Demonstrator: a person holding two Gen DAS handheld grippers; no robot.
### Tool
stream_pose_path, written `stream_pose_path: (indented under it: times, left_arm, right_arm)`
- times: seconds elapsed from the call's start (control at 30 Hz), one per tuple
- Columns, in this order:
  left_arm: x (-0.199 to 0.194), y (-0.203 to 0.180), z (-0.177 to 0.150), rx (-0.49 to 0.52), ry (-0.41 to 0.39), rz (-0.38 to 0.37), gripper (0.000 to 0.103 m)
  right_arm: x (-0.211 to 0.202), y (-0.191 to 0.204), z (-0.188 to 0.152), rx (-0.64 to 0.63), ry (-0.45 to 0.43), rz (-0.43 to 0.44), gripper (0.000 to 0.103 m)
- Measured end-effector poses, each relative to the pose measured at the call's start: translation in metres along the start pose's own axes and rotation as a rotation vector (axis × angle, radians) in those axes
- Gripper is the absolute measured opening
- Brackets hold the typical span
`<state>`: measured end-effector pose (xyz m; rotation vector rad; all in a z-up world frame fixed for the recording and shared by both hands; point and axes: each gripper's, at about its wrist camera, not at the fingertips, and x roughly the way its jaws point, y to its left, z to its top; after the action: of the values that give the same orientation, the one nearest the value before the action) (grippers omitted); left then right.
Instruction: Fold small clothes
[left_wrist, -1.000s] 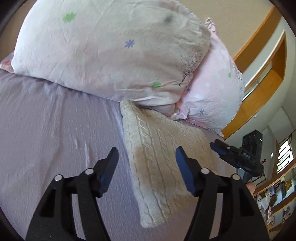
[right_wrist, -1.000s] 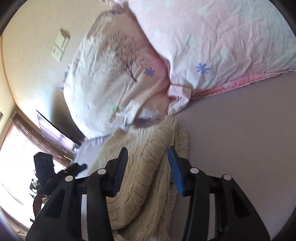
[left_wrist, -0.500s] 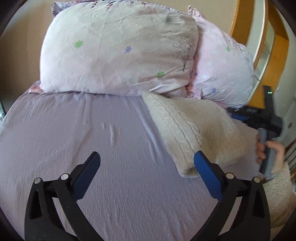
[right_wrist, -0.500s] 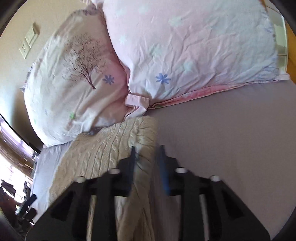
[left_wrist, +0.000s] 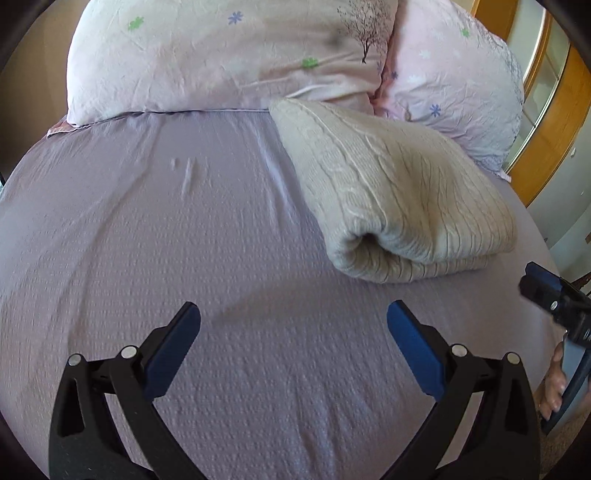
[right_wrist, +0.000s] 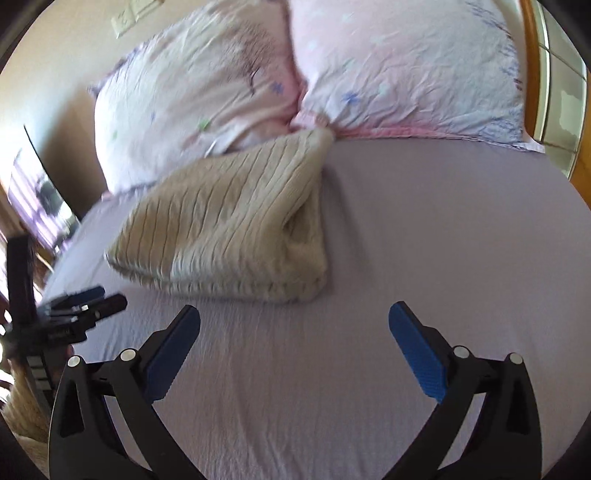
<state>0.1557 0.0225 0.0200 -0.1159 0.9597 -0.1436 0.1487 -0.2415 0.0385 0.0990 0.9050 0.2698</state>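
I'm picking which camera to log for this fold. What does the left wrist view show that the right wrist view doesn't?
Only the left wrist view shows the rolled, open end of the folded sweater and the hand holding the right gripper. Only the right wrist view shows a wall switch plate and a bright window at its left edge. Both show the sweater lying against two pillows on the lilac sheet, and the left gripper, both jaws open and empty.

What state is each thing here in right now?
Sweater: folded, lying on the sheet, far corner touching the pillows.
Left gripper: fingers wide open, holding nothing, short of the sweater.
Right gripper: fingers wide open, holding nothing, short of the sweater.
Pillows: two, side by side, crumpled.
Sheet: spread, lightly creased.
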Motion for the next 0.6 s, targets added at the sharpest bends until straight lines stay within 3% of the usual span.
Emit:
stream_pose_path:
  times: [0.23,0.37,0.6]
  left_arm:
    - [0.008,-0.012,-0.002,0.053,-0.001,0.068,0.101]
    - [0.014,-0.023,-0.005,0.137,-0.011,0.139,0.101]
    - [0.013,-0.019,-0.003,0.126,0.003,0.130,0.101]
  right_arm:
    - [0.032,0.023,-0.009,-0.053,0.060,-0.077,0.102]
    - [0.034,0.026,-0.011,-0.059,0.069,-0.101,0.102]
    - [0.035,0.033,-0.016,-0.090,0.082,-0.139,0.102]
